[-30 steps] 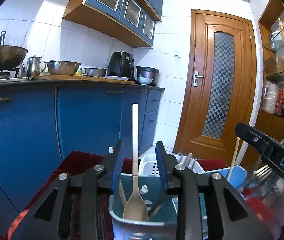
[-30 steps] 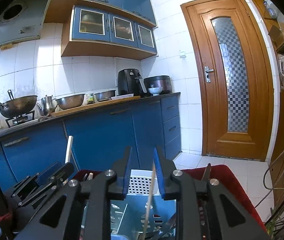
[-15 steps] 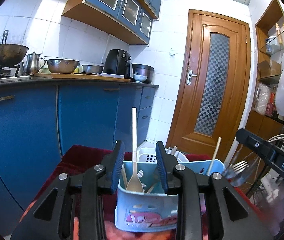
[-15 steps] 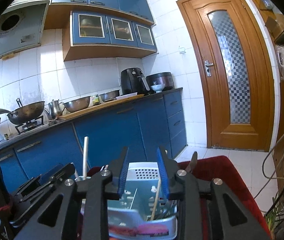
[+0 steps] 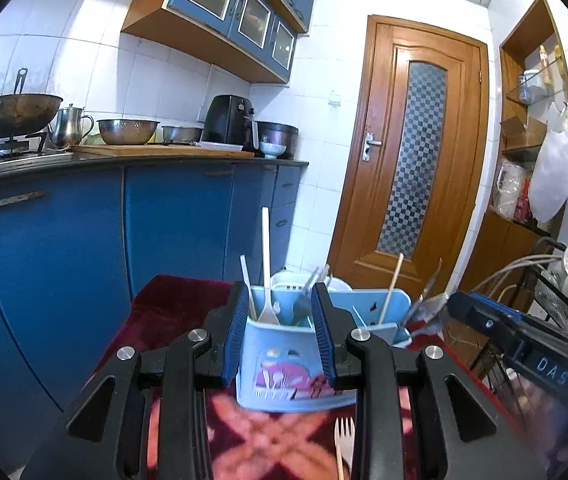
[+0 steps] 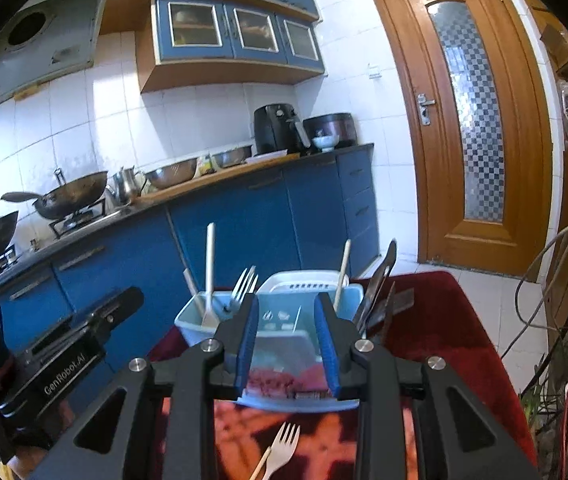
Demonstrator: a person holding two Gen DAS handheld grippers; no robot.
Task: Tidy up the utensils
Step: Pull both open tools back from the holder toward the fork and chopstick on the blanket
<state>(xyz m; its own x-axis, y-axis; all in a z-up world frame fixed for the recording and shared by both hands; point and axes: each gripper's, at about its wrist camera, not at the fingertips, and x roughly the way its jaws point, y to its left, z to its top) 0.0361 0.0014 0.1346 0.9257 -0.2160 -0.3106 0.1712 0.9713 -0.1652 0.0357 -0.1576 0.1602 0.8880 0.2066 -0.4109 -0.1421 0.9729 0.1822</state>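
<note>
A light blue utensil caddy [image 5: 284, 376] stands on a red patterned cloth [image 5: 172, 312]. It holds a wooden spoon [image 5: 267, 280], a chopstick [image 5: 391, 288], metal forks and knives. The caddy also shows in the right wrist view [image 6: 284, 340]. A wooden fork [image 5: 343, 446] lies flat on the cloth in front of the caddy; it also shows in the right wrist view [image 6: 280, 450]. My left gripper [image 5: 278, 336] is open and empty, just short of the caddy. My right gripper [image 6: 286, 340] is open and empty, beside the left one.
A white perforated basket [image 6: 304, 282] stands behind the caddy. Blue kitchen cabinets [image 5: 84, 240] with pots and an air fryer [image 5: 228, 124] run along the left. A wooden door [image 5: 412, 184] is at the back. Cables [image 6: 556, 280] and a wire rack lie to the right.
Both grippers have pulled back and up from the caddy. The spoon and the chopstick now stand free in the caddy. The wooden fork on the cloth has come into view.
</note>
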